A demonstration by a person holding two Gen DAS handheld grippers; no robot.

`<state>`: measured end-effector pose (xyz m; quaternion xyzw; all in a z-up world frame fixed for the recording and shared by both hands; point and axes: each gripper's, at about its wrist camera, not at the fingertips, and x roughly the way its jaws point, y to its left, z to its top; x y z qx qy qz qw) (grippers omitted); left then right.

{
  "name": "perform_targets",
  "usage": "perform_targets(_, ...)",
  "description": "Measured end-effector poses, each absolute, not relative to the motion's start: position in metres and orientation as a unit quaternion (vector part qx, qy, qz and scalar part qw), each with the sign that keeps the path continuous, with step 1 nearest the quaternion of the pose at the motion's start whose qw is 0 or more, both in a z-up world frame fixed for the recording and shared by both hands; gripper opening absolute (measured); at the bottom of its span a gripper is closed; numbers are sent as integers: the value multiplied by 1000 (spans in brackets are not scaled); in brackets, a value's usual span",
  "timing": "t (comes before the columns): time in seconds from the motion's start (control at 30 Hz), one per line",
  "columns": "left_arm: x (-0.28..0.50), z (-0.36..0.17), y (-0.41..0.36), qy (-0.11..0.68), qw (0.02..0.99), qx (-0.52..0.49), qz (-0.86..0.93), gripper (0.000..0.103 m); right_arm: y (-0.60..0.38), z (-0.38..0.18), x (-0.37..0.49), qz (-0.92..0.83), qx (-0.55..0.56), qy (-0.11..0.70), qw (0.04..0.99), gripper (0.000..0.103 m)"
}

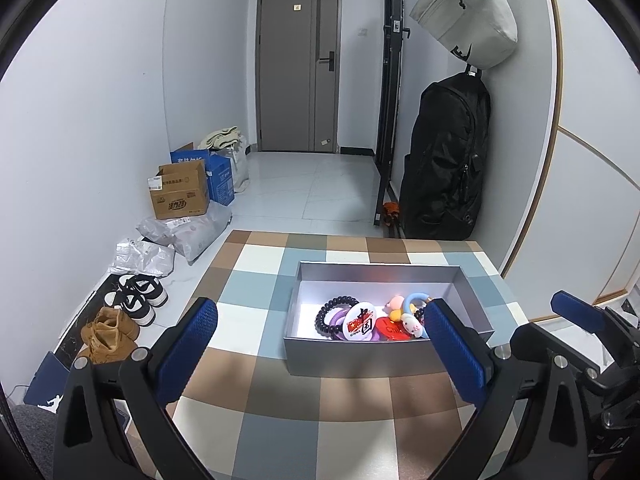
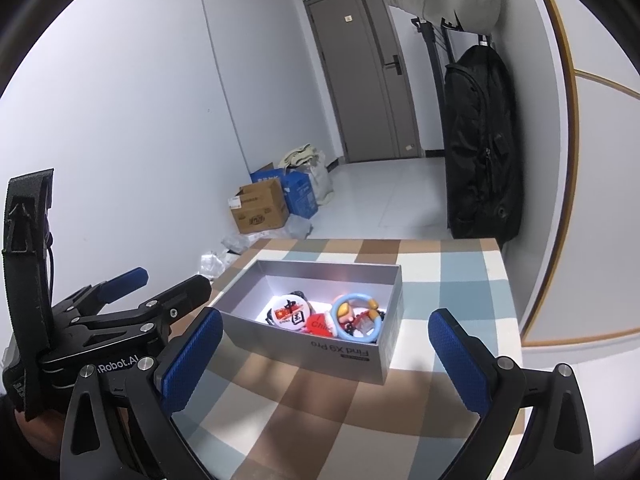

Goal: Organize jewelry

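Observation:
A silver box (image 1: 352, 356) stands on the checked tablecloth (image 1: 320, 408). It holds a black bead bracelet (image 1: 326, 312), a purple ring (image 1: 335, 318), a round white badge (image 1: 362, 322), a red badge (image 1: 390, 328) and a blue ring with small figures (image 1: 412, 310). My left gripper (image 1: 320, 344) is open and empty, just in front of the box. My right gripper (image 2: 326, 354) is open and empty, near the box (image 2: 340, 354). The badge (image 2: 290, 310) and the blue ring (image 2: 358, 316) also show in the right wrist view. The left gripper (image 2: 156, 280) shows at the left of that view.
The table ends at a white wall on the right. A black backpack (image 1: 444, 160) and a grey bag (image 1: 466, 12) hang behind the table. Cardboard boxes (image 1: 180, 192), plastic bags (image 1: 184, 232) and shoes (image 1: 132, 312) lie on the floor at the left. A grey door (image 1: 298, 68) is at the far end.

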<state>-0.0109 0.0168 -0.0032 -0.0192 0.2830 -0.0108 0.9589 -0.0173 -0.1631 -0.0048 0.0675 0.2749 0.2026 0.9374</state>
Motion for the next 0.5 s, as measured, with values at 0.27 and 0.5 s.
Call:
perform_targets(0.27,-11,-3,18,285,958,-22,-10,101,-162,-6,-17,201,68,277,937,103)
perform_targets(0.5,-11,-3,19,286,958,-23,-7,101,-161,-7,-17,201,65,278,937,103)
